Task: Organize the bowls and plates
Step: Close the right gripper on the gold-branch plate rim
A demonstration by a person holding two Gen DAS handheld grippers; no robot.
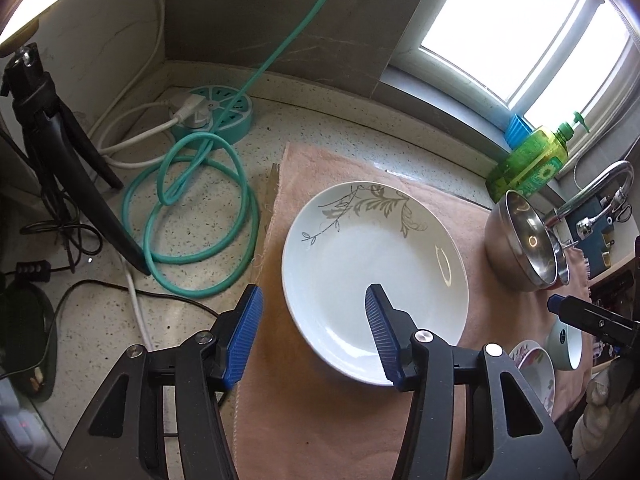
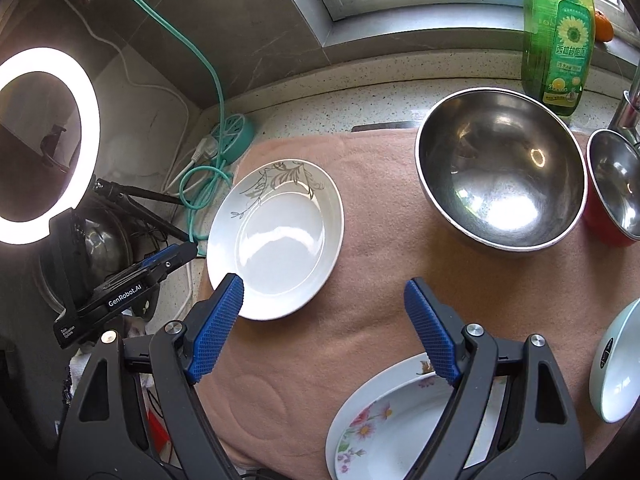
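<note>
**Both grippers spread wide over the pink mat**

Fingers apart on both sides, nothing held! Left gripper [image 1: 314, 322] hangs with its blue pads splayed over the near rim of the leaf-patterned white plate [image 1: 374, 276], one pad over the plate's bowl, the other out past its left edge above the pink mat [image 1: 304, 420]; whether either pad touches the plate I can't tell. Right gripper [image 2: 324, 312] hovers, jaws just as wide, above bare mat, with the leaf plate just beyond its left finger. Under its right finger sits the flowered plate [image 2: 384, 428], on the mat's near edge. To the right of that, a pale green bowl [image 2: 618, 364] stands tilted on its side. At the mat's far right corner rests the big steel bowl [image 2: 500, 168], a smaller red-sided steel bowl [image 2: 614, 188] just beside it. Behind the mat, a green dish-soap bottle [image 2: 558, 36] stands by the windowsill; off its left edge, a teal cable [image 1: 192, 208] coils on the counter.
</note>
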